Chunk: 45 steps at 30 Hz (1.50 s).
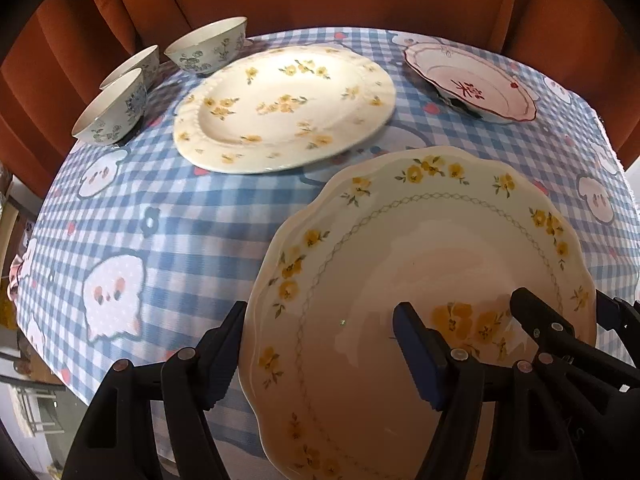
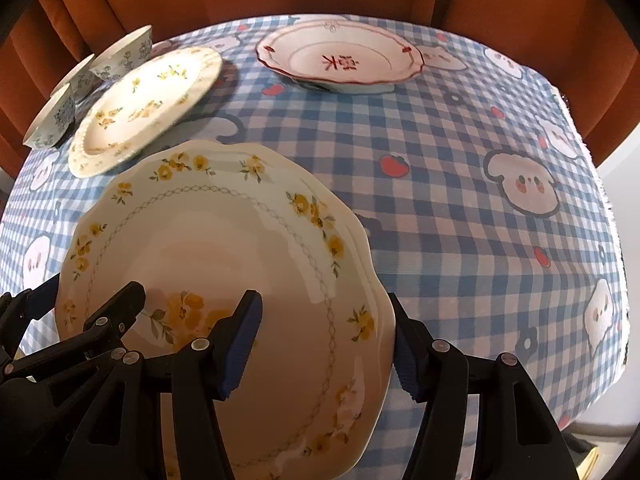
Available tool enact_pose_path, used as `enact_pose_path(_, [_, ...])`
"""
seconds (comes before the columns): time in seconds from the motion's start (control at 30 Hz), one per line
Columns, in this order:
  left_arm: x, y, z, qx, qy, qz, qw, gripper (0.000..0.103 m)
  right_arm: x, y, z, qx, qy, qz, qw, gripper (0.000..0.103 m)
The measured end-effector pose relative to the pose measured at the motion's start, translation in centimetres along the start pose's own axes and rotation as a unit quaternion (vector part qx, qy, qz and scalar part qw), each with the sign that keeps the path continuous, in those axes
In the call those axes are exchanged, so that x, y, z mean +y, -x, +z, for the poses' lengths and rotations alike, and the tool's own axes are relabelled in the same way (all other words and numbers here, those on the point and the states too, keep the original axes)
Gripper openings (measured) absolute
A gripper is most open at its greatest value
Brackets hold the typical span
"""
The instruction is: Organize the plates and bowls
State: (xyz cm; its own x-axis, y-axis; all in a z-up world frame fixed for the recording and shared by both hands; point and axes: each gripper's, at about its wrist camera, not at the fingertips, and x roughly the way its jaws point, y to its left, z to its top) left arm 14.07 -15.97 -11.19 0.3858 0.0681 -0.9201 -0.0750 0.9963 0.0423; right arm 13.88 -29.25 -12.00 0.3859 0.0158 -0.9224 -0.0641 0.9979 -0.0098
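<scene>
Both grippers straddle the scalloped plate's rims, grip unclear; only right view shows tablecloth's right edge.

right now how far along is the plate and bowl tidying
Early on. Done-looking: three bowls sit grouped at the far-left edge. In hand: the left gripper and right gripper each straddle a rim of the scalloped plate; whether they grip it is unclear. Left: the round flower plate and red-rimmed plate lie apart on the tablecloth, unstacked.
</scene>
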Motion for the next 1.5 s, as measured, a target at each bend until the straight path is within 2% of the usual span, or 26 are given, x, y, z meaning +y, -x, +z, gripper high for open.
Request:
enact_pose_path(0.43, [8.5,1.0,0.2,-0.015,-0.026,-0.016,0.9994,0.073,8.7,2.2,-0.3,-0.017,-0.029,-0.018,0.999,0.065])
enact_pose_path(0.73, [14.9,0.5,0.7,-0.024,-0.037,-0.02,0.9988,0.073,15.3,2.1,0.1,-0.023,-0.04,-0.021,0.999,0.065])
enact_pose_path(1.17, [22.6,-1.6,1.2,-0.005,-0.049,-0.022,0.9985,0.073,23.3,1.0,0.8,-0.015,-0.054,-0.023,0.998,0.065])
enact_pose_path(1.5, [25.7,-3.3,1.8,0.017,-0.055,-0.021,0.9981,0.074,26.5,-0.7,1.8,0.003,-0.056,-0.018,0.998,0.065])
